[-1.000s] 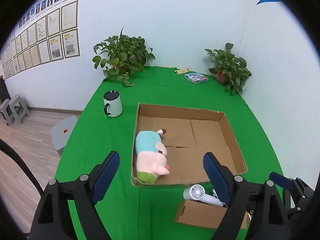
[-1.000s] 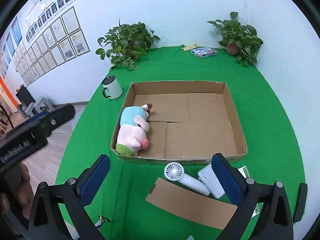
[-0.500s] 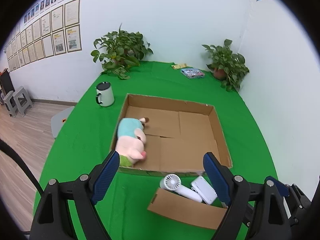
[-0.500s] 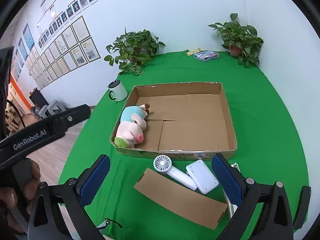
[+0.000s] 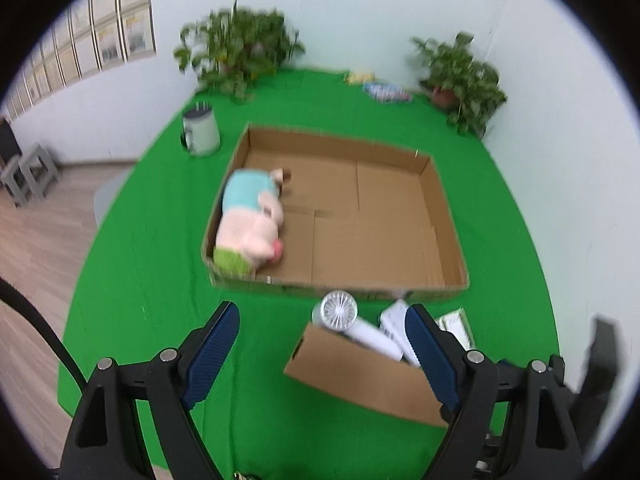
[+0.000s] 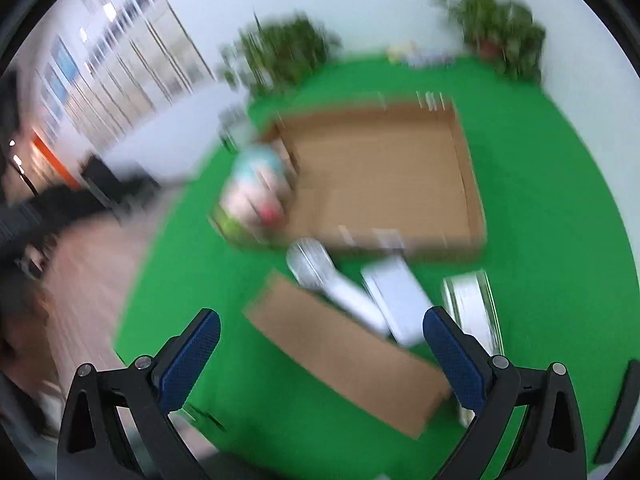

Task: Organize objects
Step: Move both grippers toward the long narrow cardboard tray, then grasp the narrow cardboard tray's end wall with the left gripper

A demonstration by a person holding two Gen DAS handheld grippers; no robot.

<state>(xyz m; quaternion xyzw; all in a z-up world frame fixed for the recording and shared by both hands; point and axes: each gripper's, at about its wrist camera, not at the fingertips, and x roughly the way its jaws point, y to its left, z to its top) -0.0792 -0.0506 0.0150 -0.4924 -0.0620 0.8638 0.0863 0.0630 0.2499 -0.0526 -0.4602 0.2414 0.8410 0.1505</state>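
Observation:
An open cardboard box [image 5: 440,208] [image 6: 466,168] lies on the green table, with a pink and blue plush pig [image 5: 250,224] [image 6: 256,192] inside at its left. In front of the box lie a white handheld fan [image 5: 340,312] [image 6: 320,272], a white rectangular device [image 5: 394,316] [image 6: 396,296], a white packet [image 5: 456,326] [image 6: 472,304] and a flat cardboard piece [image 5: 360,372] [image 6: 340,352]. My left gripper [image 5: 322,354] is open and empty above the table's front. My right gripper [image 6: 320,354] is open and empty above the cardboard piece. The right wrist view is blurred.
A white mug [image 5: 200,130] stands left of the box. Two potted plants [image 5: 240,52] [image 5: 464,76] and a small printed box [image 5: 386,92] sit at the table's back. The white wall is close on the right. Stools [image 5: 28,172] stand on the floor at left.
Both grippers have pulled back and up from the box, so the fan, device and cardboard piece now show fuller. The right one is swinging fast. Both stay open.

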